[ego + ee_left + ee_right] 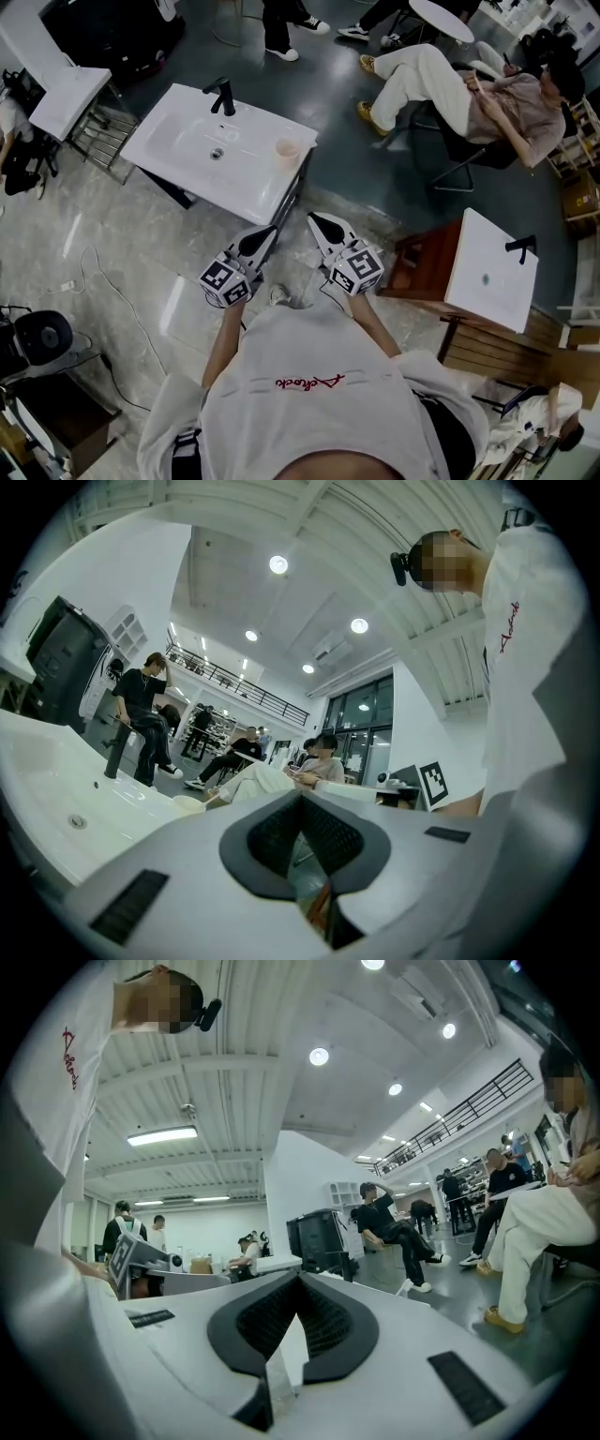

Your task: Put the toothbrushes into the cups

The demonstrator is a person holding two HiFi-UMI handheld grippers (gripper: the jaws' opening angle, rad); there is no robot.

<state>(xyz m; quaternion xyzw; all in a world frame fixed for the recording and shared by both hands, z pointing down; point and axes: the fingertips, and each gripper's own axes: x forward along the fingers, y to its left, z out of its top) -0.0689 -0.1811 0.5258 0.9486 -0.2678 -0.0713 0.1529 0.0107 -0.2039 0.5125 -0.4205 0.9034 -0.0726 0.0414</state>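
A pale cup [288,148] stands on the right front corner of the white washbasin [187,131]. It also shows low in the left gripper view as the cup [190,804]. I cannot make out any toothbrush. My left gripper [271,232] and right gripper [313,219] are held side by side close to my chest, pointing level toward the basin and short of its near edge. The left gripper [300,797] has its pads together with nothing between them. The right gripper [298,1279] is likewise shut and empty.
A black tap [223,97] rises at the basin's back. A second white basin [492,272] on a wooden stand is at the right. A seated person [469,94] and others are beyond, on the dark floor. Cables [103,281] trail at the left.
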